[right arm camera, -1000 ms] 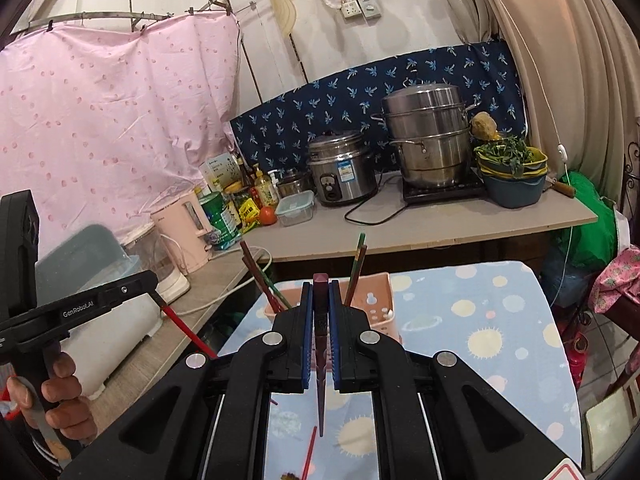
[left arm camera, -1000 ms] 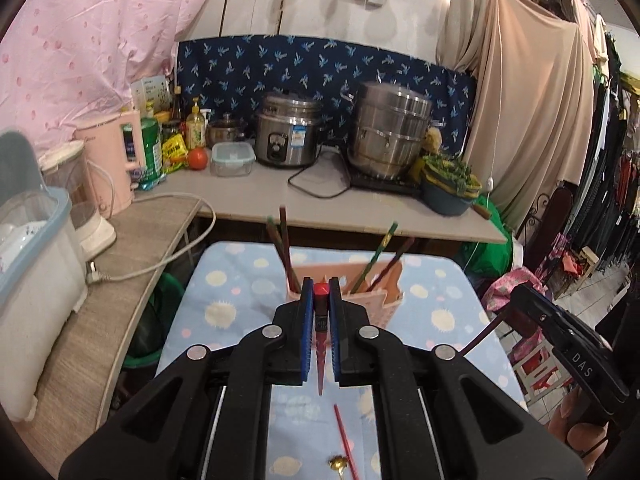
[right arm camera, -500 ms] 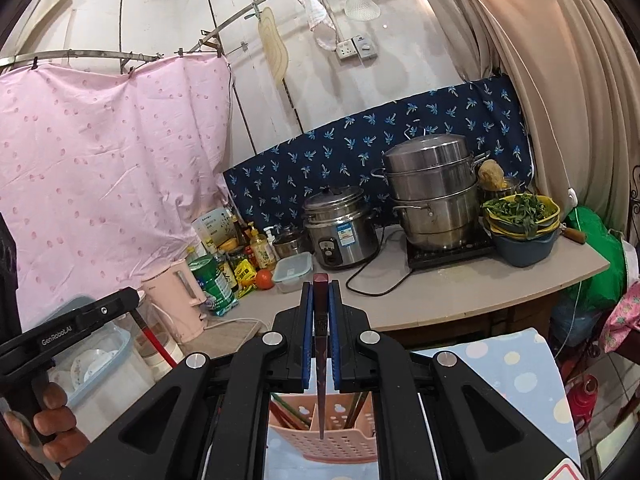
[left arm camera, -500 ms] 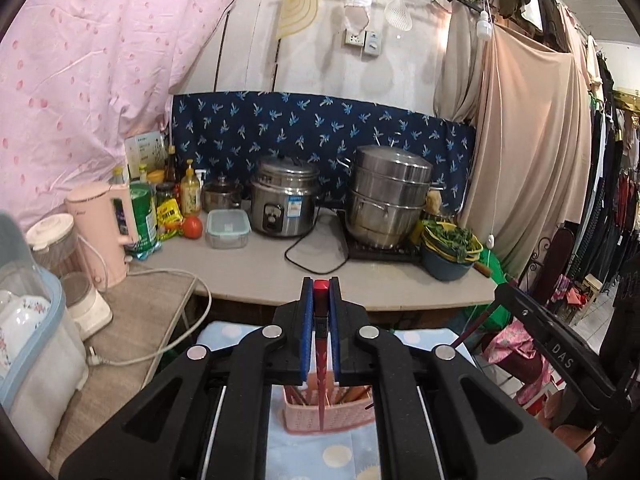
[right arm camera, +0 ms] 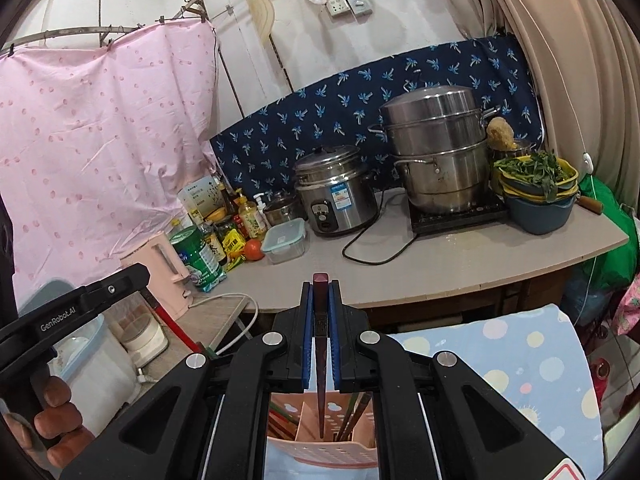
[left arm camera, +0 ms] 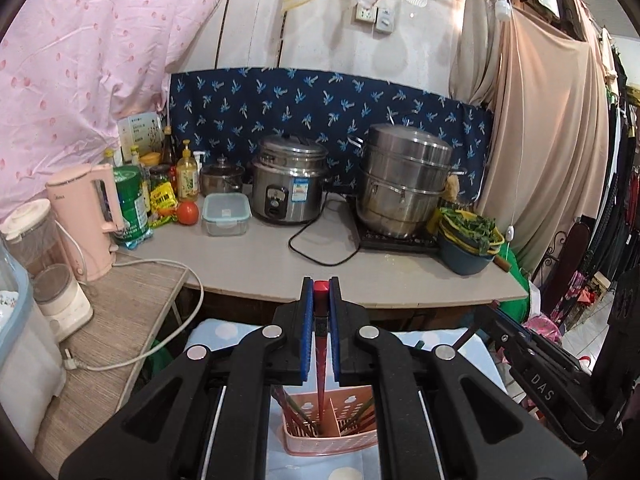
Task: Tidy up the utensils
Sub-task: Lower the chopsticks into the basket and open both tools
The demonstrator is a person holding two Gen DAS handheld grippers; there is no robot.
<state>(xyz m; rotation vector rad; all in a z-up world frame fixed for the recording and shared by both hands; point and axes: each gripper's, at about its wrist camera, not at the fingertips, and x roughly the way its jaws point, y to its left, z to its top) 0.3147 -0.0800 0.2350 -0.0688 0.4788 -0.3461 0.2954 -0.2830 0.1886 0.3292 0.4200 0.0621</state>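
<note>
Left tool (left arm camera: pixel 321 344): black, with blue pads; clamped on a bright red chopstick (left arm camera: pixel 320 364) that hangs point-down; the tip sits inside the pink perforated plastic utensil basket (left arm camera: pixel 332 438), at its centre divider.
Right tool (right arm camera: pixel 320 344): black, with blue pads; clamped on a dark maroon chopstick (right arm camera: pixel 320 372), also point-down, its tip just above the basket's middle divider or touching it; I cannot tell which.
Pink basket: directly below both tools, standing on the pale blue cloth with sun and cloud prints (right arm camera: pixel 520 360); several green and brown chopsticks (left arm camera: pixel 362 416) lean in its compartments on either side of the divider.
Left hand (right arm camera: pixel 52 424): left of the basket in the right wrist view, fingers wrapped round the left tool's handle.
Grey bench (left arm camera: pixel 280 256): behind the basket, past the cloth's far edge.
On the bench, left of the basket: pink electric kettle (left arm camera: pixel 90 220), green can (left arm camera: pixel 130 200), red tomato (left arm camera: pixel 187 213), clear lidded food box (left arm camera: pixel 225 214).
On the bench, straight behind the basket: steel rice cooker (left arm camera: pixel 290 190) with a black cord.
On the bench, right of the basket: tall stacked steel steamer pot (left arm camera: pixel 404 184), blue bowl of leafy greens (left arm camera: pixel 466 238).
Farthest: navy leaf-print cloth (left arm camera: pixel 320 100) on the wall behind the bench.
</note>
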